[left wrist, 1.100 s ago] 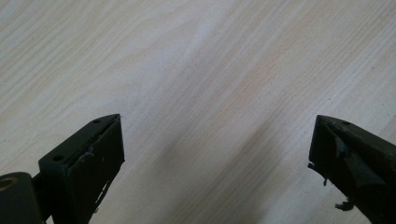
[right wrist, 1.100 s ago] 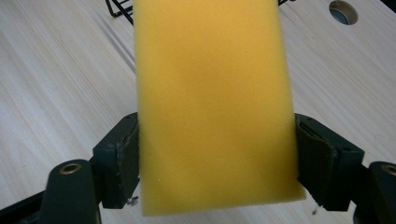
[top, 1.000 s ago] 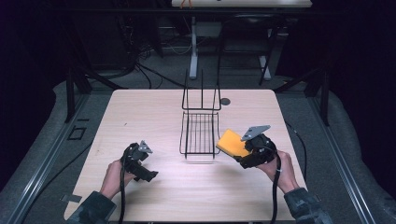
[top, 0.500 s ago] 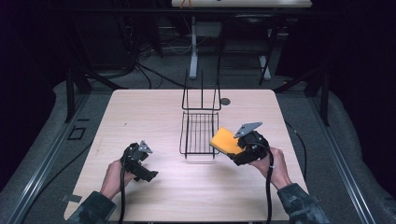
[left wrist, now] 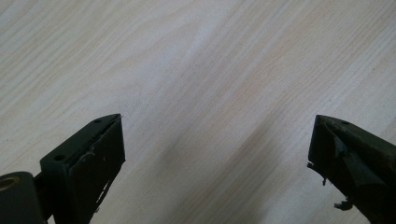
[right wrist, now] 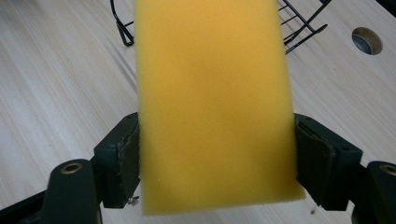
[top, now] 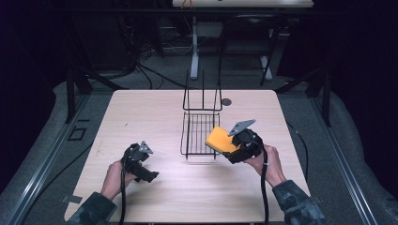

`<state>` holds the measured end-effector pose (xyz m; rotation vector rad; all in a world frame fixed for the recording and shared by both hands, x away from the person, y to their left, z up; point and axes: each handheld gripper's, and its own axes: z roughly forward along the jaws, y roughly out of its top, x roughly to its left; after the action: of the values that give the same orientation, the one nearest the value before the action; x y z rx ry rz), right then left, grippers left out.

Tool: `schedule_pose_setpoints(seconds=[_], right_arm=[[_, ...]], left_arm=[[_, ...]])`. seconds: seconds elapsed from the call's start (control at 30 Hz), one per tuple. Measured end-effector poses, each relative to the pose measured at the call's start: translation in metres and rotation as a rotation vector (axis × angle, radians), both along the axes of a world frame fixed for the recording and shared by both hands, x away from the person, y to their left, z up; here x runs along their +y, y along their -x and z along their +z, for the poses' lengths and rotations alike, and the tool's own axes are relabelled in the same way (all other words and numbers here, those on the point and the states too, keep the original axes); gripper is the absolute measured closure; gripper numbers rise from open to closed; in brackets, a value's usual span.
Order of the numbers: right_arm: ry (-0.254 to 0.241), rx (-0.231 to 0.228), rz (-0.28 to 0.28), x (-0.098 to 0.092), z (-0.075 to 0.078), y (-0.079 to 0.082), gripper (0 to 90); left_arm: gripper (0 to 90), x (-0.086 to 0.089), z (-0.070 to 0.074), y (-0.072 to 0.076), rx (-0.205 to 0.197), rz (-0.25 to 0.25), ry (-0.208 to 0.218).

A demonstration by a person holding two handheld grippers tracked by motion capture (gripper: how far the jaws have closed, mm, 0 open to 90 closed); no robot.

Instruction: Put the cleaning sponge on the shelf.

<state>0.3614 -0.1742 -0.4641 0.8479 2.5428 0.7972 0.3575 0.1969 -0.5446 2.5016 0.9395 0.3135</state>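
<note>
A yellow sponge [top: 220, 139] is clamped in my right gripper [top: 231, 146], which hangs at the right edge of a black wire rack [top: 201, 123] standing at the table's middle. In the right gripper view both pads press on the sponge [right wrist: 212, 102] from either side, with the rack's wires [right wrist: 299, 28] behind it. My left gripper [top: 141, 164] sits low over the table near the front left. In the left gripper view its jaws stand wide apart over bare wood, nothing between them.
The light wooden table [top: 141, 117] has a round hole [top: 226, 101] just behind the rack on the right. Dark floor, cables and metal frame legs surround the table. A person's hands and sleeves come in from the front edge.
My right gripper has carried the sponge a little to the left, up to the rack's right edge. The left gripper has stayed put.
</note>
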Motion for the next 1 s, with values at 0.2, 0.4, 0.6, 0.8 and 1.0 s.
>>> schedule_pose_setpoints(seconds=[0.2,0.4,0.6,0.8,1.0], right_arm=[[0.003,0.000,0.013,0.009,0.000,-0.003,24.3],[0.008,0.009,0.032,0.017,-0.004,-0.009,24.6],[0.014,0.008,0.050,0.026,-0.006,-0.012,24.8],[0.020,0.010,0.062,0.034,-0.010,-0.016,24.8],[0.002,-0.007,0.052,0.039,-0.013,-0.020,24.9]], left_arm=[[3.8,0.000,0.000,0.000,-0.001,-0.001,0.001],[3.7,-0.001,0.000,0.000,0.003,-0.002,0.010],[3.6,-0.001,0.000,0.000,0.000,-0.001,0.009],[3.6,-0.001,0.001,0.000,-0.003,0.000,0.007],[3.6,-0.001,0.001,0.000,-0.004,-0.001,0.008]])
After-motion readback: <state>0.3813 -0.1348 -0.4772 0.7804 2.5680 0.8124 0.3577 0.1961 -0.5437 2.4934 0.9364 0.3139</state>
